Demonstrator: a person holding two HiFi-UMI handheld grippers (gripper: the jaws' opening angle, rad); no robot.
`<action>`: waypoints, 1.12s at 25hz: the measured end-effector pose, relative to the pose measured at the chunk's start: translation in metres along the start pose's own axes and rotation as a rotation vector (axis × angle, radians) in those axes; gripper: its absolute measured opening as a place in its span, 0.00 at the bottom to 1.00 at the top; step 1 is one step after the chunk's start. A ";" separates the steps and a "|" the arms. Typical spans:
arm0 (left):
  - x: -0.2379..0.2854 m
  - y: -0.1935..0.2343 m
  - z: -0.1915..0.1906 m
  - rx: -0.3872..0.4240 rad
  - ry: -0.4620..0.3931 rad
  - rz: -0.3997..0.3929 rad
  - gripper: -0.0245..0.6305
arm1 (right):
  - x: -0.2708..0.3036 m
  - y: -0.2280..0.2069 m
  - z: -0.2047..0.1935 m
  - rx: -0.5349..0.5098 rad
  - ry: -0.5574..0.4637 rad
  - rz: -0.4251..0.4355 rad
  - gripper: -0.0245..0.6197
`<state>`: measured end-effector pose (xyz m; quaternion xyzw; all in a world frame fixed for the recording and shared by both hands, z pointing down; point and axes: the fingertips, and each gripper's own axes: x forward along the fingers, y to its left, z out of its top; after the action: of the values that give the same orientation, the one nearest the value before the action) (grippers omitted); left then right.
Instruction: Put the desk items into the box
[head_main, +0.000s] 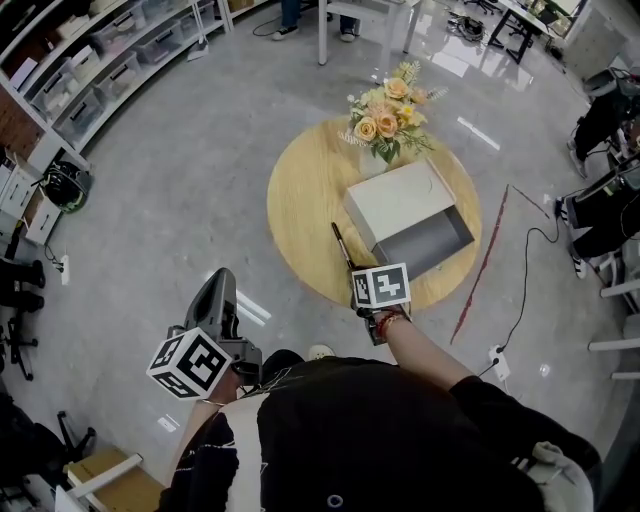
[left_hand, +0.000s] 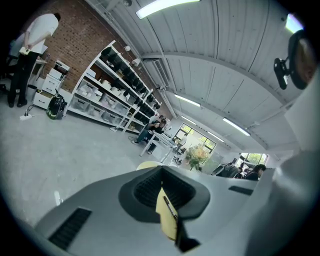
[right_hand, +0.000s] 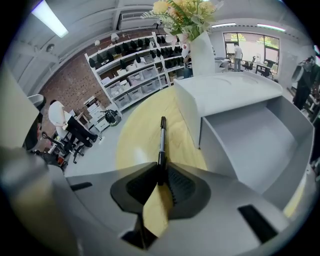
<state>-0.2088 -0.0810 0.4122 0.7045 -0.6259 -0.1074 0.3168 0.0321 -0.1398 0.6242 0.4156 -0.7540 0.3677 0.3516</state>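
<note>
Right gripper (right_hand: 161, 174), held at the near edge of the round wooden table (head_main: 300, 200): jaws are pressed onto the near end of a black pen (right_hand: 162, 137), whose shaft is extended away over the tabletop; a grey box (head_main: 425, 242) is seen just right of the pen, its open tray turned toward the gripper; a vase of flowers (head_main: 388, 118) is placed behind the box; the left gripper (head_main: 218, 300) is held off the table above the floor, jaws together, nothing gripped.
</note>
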 end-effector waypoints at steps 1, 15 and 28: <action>0.002 0.000 -0.001 0.000 0.000 -0.004 0.05 | 0.000 0.001 0.001 0.010 -0.006 0.008 0.14; 0.029 -0.033 -0.004 0.032 0.023 -0.112 0.05 | -0.031 0.003 0.023 0.063 -0.122 0.076 0.14; 0.071 -0.094 -0.020 0.087 0.101 -0.268 0.05 | -0.096 -0.025 0.053 0.122 -0.312 0.047 0.14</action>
<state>-0.1072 -0.1407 0.3908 0.7993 -0.5136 -0.0859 0.2999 0.0811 -0.1588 0.5251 0.4702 -0.7853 0.3519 0.1958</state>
